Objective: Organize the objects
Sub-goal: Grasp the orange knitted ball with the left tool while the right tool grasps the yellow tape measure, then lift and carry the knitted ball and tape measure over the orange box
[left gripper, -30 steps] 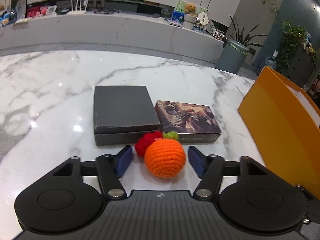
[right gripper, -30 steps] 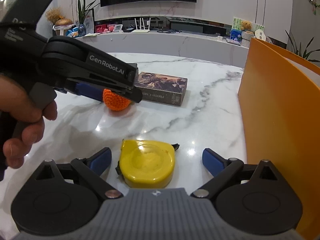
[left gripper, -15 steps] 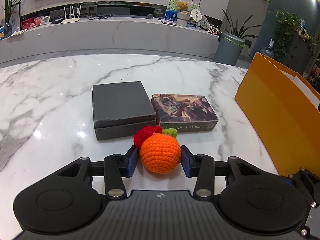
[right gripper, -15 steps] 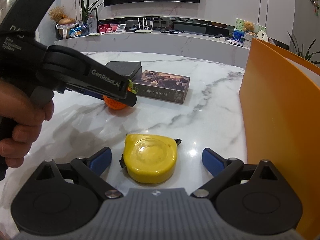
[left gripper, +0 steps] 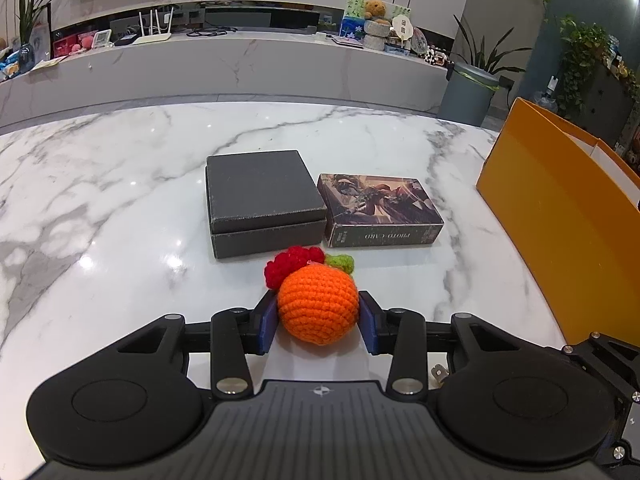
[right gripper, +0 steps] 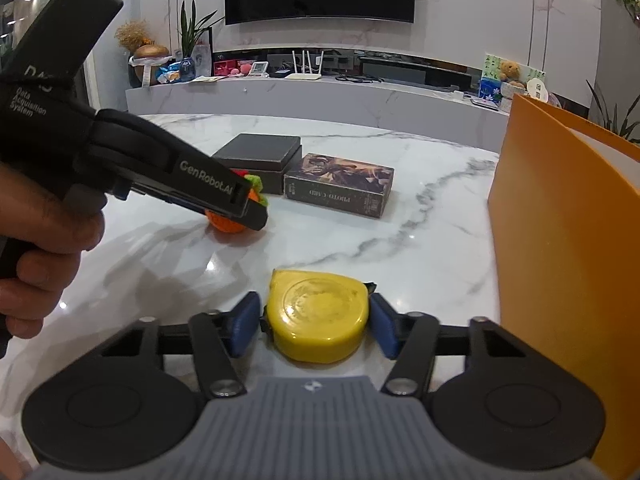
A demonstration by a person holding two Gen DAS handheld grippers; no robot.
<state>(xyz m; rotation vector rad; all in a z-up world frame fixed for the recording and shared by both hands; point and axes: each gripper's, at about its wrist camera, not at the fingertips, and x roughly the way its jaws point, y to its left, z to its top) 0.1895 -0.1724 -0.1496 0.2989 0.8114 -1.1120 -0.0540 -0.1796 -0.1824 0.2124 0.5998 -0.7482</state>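
Left gripper point(left gripper: 318, 316): low centre of the left wrist view, its blue pads pressed against both flanks of the crocheted orange point(left gripper: 317, 303), after the jaws have just been closing on it; the ball sits on the marble table point(left gripper: 120, 208).
Right gripper point(right gripper: 316, 326): low centre of the right wrist view, jaws just drawn in around the yellow tape measure point(right gripper: 318, 314); the pads sit against or just beside its sides, and full contact cannot be told.
Neighbours: a red knitted piece point(left gripper: 292, 266) touches the orange at its upper left; the black box point(left gripper: 262, 200) and card box point(left gripper: 380, 210) lie just beyond, mid-frame.
Destination: probably the orange bin point(left gripper: 560, 220) at the right edge of both views.
Doing it well: keep the squeeze on the soft ball gentle but sure, lift straight up so the red piece and boxes stay put, and confirm the tape measure is firmly pinched before raising it.
Risk: the smooth tape case could slip from a light grip.
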